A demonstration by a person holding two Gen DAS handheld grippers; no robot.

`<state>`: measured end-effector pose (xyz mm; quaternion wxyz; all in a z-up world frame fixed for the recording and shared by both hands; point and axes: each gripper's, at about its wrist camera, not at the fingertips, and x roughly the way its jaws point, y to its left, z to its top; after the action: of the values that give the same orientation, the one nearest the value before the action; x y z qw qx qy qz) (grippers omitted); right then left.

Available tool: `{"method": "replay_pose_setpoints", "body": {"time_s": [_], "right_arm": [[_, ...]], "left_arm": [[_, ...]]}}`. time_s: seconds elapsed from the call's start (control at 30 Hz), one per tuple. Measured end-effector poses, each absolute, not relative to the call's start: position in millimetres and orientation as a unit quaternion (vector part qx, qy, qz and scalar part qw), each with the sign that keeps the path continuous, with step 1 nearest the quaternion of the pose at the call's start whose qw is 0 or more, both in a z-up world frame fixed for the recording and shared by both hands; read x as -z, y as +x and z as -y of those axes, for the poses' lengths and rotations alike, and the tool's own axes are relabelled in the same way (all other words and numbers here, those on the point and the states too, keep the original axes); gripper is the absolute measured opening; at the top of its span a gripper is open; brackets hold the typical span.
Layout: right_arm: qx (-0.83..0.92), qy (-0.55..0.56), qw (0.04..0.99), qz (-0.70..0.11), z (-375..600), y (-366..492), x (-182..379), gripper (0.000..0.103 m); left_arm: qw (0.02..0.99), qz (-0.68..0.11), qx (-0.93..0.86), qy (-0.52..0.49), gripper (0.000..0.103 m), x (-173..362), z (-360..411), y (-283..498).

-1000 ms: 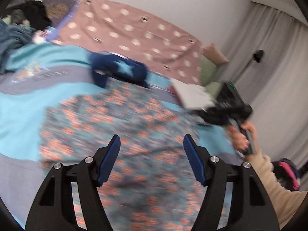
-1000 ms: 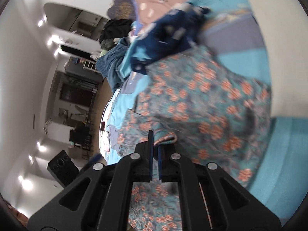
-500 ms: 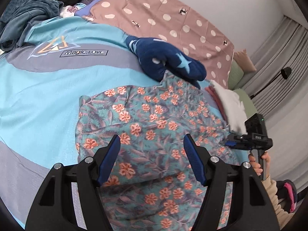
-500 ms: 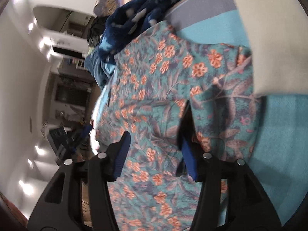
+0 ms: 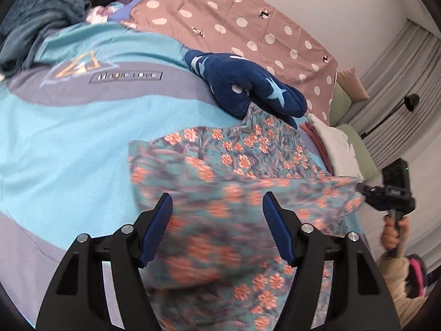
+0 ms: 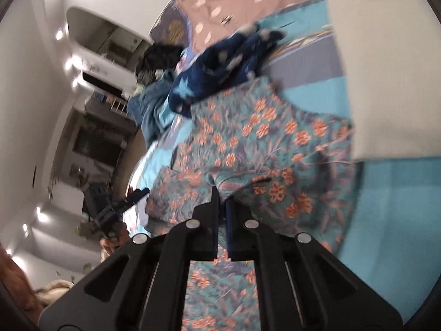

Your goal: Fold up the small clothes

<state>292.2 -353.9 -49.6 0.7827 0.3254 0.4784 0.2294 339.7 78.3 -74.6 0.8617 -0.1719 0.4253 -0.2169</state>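
A teal garment with orange flowers (image 5: 248, 160) lies on the bed; it also shows in the right wrist view (image 6: 261, 138). My left gripper (image 5: 217, 207) is open and empty above its near part, which is blurred and lifted. My right gripper (image 6: 222, 195) is shut on a fold of the floral garment and holds that edge raised; it shows at the right of the left wrist view (image 5: 386, 193), where the cloth stretches toward it.
A navy star-patterned garment (image 5: 248, 88) lies just beyond the floral one. A folded white cloth (image 5: 336, 143) sits at the right. The turquoise and grey bedspread (image 5: 69, 138), a pink dotted cover (image 5: 234, 22) and a heap of dark clothes (image 5: 41, 22) surround them.
My right gripper was open over the floral garment half a second ago; now it is shut on a fold and has lifted it. My left gripper stayed open.
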Motion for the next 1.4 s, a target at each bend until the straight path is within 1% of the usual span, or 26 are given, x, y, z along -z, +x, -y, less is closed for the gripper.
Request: {"method": "replay_pose_setpoints", "body": {"time_s": [0.1, 0.2, 0.3, 0.37, 0.4, 0.47, 0.5, 0.53, 0.6, 0.63, 0.7, 0.73, 0.77, 0.8, 0.83, 0.9, 0.97, 1.03, 1.07, 1.1, 1.13, 1.17, 1.2, 1.23, 1.3, 1.4], "right_arm": [[-0.19, 0.327, 0.778, -0.502, 362, 292, 60, 0.004], [-0.167, 0.329, 0.754, -0.543, 360, 295, 89, 0.004], [-0.157, 0.345, 0.732, -0.566, 361, 293, 113, 0.008], [-0.152, 0.351, 0.731, -0.566, 363, 290, 111, 0.008], [-0.143, 0.347, 0.734, -0.567, 365, 287, 106, 0.01], [-0.105, 0.302, 0.775, -0.545, 367, 280, 78, 0.028], [-0.082, 0.268, 0.8, -0.53, 364, 277, 62, 0.054], [-0.048, 0.225, 0.833, -0.504, 359, 273, 41, 0.074], [-0.029, 0.166, 0.865, -0.472, 340, 272, 20, 0.075], [-0.052, 0.132, 0.873, -0.466, 321, 274, 15, 0.075], [-0.085, 0.084, 0.878, -0.465, 290, 277, 19, 0.074], [-0.09, 0.04, 0.882, -0.461, 271, 278, 30, 0.074], [-0.086, 0.004, 0.881, -0.466, 260, 278, 44, 0.075], [-0.059, -0.035, 0.87, -0.489, 251, 280, 70, 0.076], [-0.046, -0.05, 0.857, -0.51, 248, 283, 93, 0.076], [-0.044, -0.053, 0.873, -0.484, 250, 271, 100, 0.077], [-0.036, -0.06, 0.864, -0.5, 251, 268, 90, 0.076], [-0.05, -0.034, 0.879, -0.473, 249, 261, 68, 0.077], [-0.06, -0.018, 0.884, -0.464, 249, 260, 62, 0.078], [-0.067, -0.004, 0.883, -0.464, 249, 260, 61, 0.082], [-0.069, 0.013, 0.873, -0.482, 249, 262, 72, 0.084], [-0.064, 0.025, 0.852, -0.518, 251, 266, 92, 0.084], [-0.062, 0.018, 0.855, -0.515, 250, 263, 101, 0.085], [-0.058, 0.003, 0.863, -0.501, 244, 259, 97, 0.084], [-0.044, -0.008, 0.854, -0.519, 239, 243, 85, 0.084], [-0.043, -0.002, 0.87, -0.491, 246, 193, 47, 0.085]], "left_arm": [[0.853, -0.436, 0.221, -0.183, 0.068, 84, -79, 347], [0.852, -0.442, 0.218, -0.175, 0.068, 90, -78, 350], [0.85, -0.449, 0.221, -0.166, 0.069, 94, -76, 351], [0.85, -0.454, 0.216, -0.157, 0.068, 95, -76, 352], [0.849, -0.457, 0.212, -0.16, 0.068, 93, -77, 352], [0.847, -0.448, 0.227, -0.175, 0.068, 85, -80, 351], [0.849, -0.436, 0.238, -0.179, 0.069, 78, -81, 349], [0.852, -0.426, 0.246, -0.18, 0.069, 72, -80, 349], [0.849, -0.419, 0.262, -0.187, 0.07, 69, -73, 352], [0.843, -0.421, 0.275, -0.194, 0.07, 70, -69, 355], [0.822, -0.417, 0.316, -0.224, 0.073, 83, -61, 360], [0.821, -0.425, 0.309, -0.223, 0.076, 95, -58, 363], [0.817, -0.455, 0.28, -0.217, 0.075, 114, -55, 369], [0.815, -0.456, 0.281, -0.221, 0.075, 122, -54, 368], [0.823, -0.44, 0.284, -0.22, 0.075, 118, -56, 363], [0.818, -0.45, 0.28, -0.221, 0.075, 106, -59, 359], [0.811, -0.445, 0.293, -0.243, 0.076, 94, -65, 356], [0.812, -0.438, 0.304, -0.238, 0.076, 80, -66, 351], [0.816, -0.435, 0.307, -0.226, 0.079, 76, -63, 348], [0.821, -0.435, 0.303, -0.211, 0.081, 75, -59, 345], [0.824, -0.442, 0.289, -0.204, 0.084, 79, -55, 345], [0.821, -0.459, 0.268, -0.206, 0.084, 89, -53, 345], [0.806, -0.493, 0.234, -0.228, 0.081, 110, -56, 346], [0.806, -0.486, 0.228, -0.249, 0.074, 113, -63, 342], [0.808, -0.479, 0.228, -0.256, 0.074, 93, -75, 322], [0.824, -0.439, 0.253, -0.252, 0.075, 51, -99, 273]]}}
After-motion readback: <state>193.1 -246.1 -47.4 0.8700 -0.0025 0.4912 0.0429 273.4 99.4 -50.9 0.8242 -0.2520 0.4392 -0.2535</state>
